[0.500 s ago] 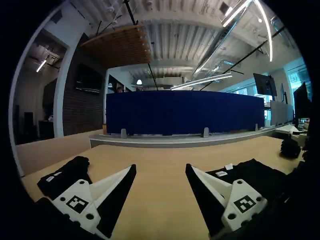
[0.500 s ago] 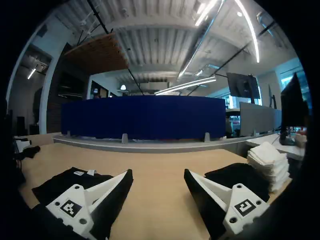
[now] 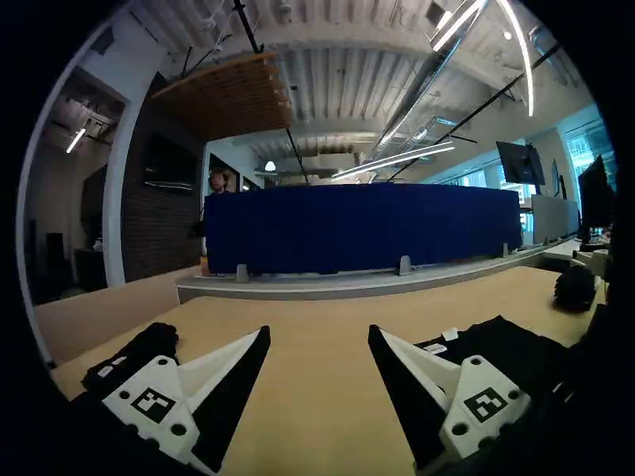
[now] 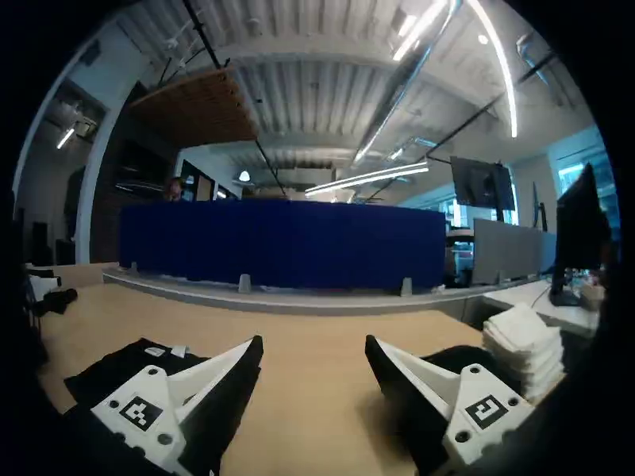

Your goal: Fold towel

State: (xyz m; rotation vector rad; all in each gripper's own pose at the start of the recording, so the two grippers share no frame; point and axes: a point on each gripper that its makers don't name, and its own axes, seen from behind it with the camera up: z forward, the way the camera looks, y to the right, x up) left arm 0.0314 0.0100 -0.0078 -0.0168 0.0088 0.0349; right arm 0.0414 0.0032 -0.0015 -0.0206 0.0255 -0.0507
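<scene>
Towel first: the likeliest one to fold is the black towel (image 3: 516, 341), a flat dark cloth with small white tags. It lies on the wooden surface (image 3: 317, 397) just right of the left claw's right finger. The right gripper view shows what is probably the same cloth beside that claw's left finger, so I judge it lies between the two claws.

Farthest left in the left gripper view, a rolled black bundle (image 3: 143, 349) sits near the surface's edge. The left claw (image 3: 318, 332) hangs released, fingers spread wide over bare wood, grasping nothing. The right claw (image 4: 313, 341) is likewise spread and empty, low over the wood. To its right lie a dark cloth heap (image 4: 460, 353) and, beyond it, a stack of folded white towels (image 4: 524, 345) at the surface's edge.

Nothing is gripped, so the step in hand looks like the approach. Both claws point level toward the blue divider (image 3: 357, 226), so each should tip downward and turn inward until the cloth sits between its fingers. It is best to take two neighbouring corners of one edge, one per claw, with a finger slid flat under the hem so only that layer is pinched. Lift both corners together, keep the edge taut, and lay it over the opposite edge so the corners meet. Swing clear of the white stack.
</scene>
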